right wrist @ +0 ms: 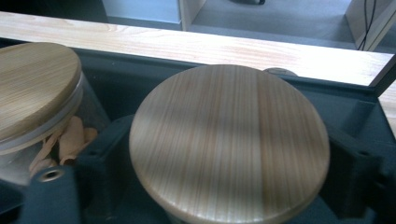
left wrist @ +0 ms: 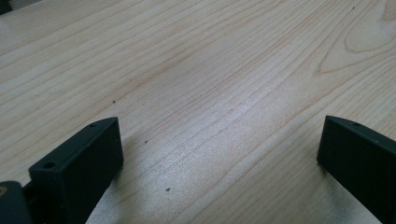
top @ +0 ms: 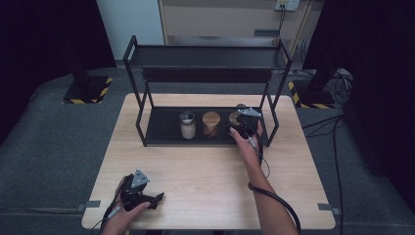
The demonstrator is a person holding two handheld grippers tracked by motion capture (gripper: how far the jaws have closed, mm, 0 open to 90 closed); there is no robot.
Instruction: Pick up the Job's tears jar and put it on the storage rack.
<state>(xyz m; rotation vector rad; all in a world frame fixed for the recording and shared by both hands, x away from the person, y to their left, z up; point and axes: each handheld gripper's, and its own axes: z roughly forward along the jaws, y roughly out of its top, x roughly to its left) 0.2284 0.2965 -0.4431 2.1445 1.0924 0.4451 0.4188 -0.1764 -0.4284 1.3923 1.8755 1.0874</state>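
Note:
A glass jar with a round wooden lid (right wrist: 229,140) stands at the right end of the black rack's lower shelf (top: 161,139). My right gripper (top: 238,122) reaches into the shelf, one jaw on each side of this jar just below the lid. The jaws stand a little off it, open. To its left is a second wooden-lidded jar (right wrist: 32,88) holding tan pieces. A jar of white contents (top: 187,126) stands further left. My left gripper (top: 157,198) rests at the table's front left, open, with bare wood between its jaws (left wrist: 219,154).
The two-tier black metal rack (top: 205,56) stands across the far half of the wooden table (top: 205,176). Its upright posts (top: 274,122) flank my right hand. A cable (top: 279,200) trails from the right gripper along the forearm. Grey carpet surrounds the table.

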